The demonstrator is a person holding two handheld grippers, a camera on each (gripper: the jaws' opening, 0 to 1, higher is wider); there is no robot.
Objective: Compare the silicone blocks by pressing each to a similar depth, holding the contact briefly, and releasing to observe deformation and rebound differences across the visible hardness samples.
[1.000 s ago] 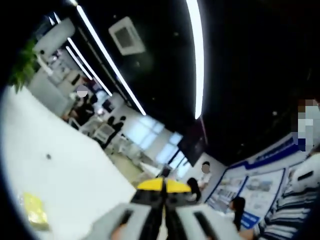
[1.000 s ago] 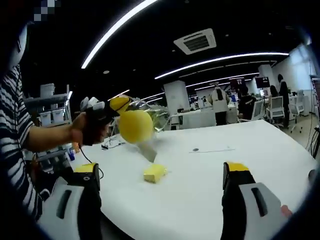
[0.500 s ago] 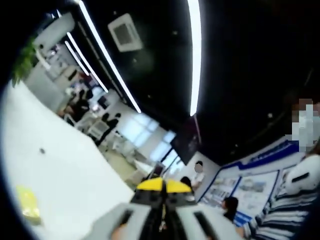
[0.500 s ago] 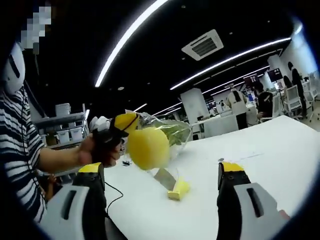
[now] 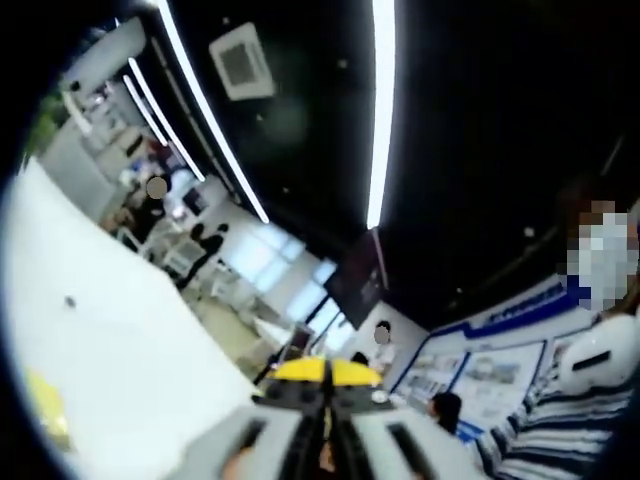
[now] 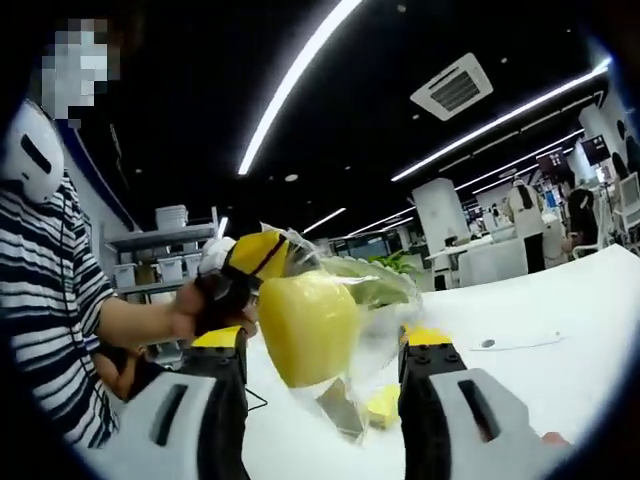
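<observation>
Yellow block (image 6: 308, 328) in clear bag (image 6: 375, 300) hangs from your clamped left hand-held gripper (image 6: 250, 262); right hand-held gripper (image 6: 325, 345) wide; no legible writing.

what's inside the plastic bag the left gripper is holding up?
In the right gripper view the clear bag, pinched by the left gripper, holds one large yellow block. The bag's far side is hidden behind that block. A smaller yellow block lies on the table below.

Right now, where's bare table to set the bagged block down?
Free: the white table right of the right tool, around the small dark mark. Crowded: between that tool's jaws, where the bagged yellow block hangs from the left tool over a small yellow block.
</observation>
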